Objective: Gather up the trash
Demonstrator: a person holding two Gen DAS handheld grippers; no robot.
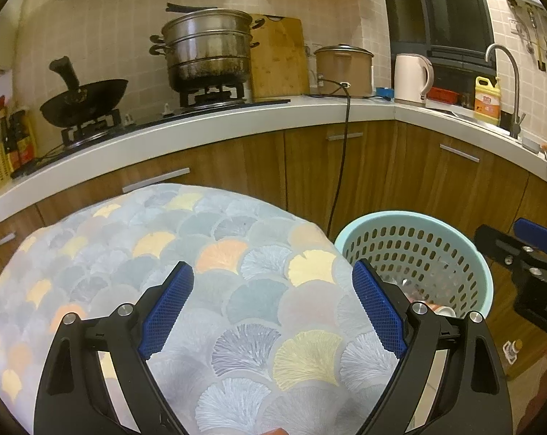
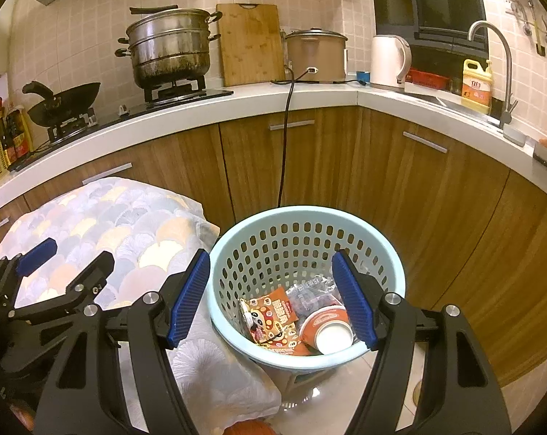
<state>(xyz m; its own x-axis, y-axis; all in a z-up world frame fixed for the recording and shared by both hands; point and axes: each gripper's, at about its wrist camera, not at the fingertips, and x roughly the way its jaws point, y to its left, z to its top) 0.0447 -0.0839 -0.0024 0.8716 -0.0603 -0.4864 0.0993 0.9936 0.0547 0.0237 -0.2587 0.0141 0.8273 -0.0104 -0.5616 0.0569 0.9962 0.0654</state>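
A light blue perforated trash basket (image 2: pixel 306 217) stands on the floor beside a cloth-covered table (image 2: pixel 103 224). Inside it lie an orange snack wrapper (image 2: pixel 273 317), a clear plastic wrapper (image 2: pixel 309 290) and an orange paper cup (image 2: pixel 328 328). My right gripper (image 2: pixel 271 295) is open and empty, just above the basket's mouth. My left gripper (image 1: pixel 273 306) is open and empty over the patterned tablecloth (image 1: pixel 208 275). The basket (image 1: pixel 418 221) is to its right in the left wrist view. The right gripper's blue pad (image 1: pixel 538 235) shows at that view's right edge.
A white kitchen counter (image 2: pixel 346 98) with wooden cabinets (image 2: pixel 400 188) curves behind. On it are a wok (image 2: pixel 63 103), a steel steamer pot (image 2: pixel 170 47), a cutting board (image 2: pixel 250 43), a rice cooker (image 2: pixel 315 56), a kettle (image 2: pixel 389 61) and a yellow detergent bottle (image 2: pixel 476 85). A black cord (image 2: pixel 284 145) hangs down.
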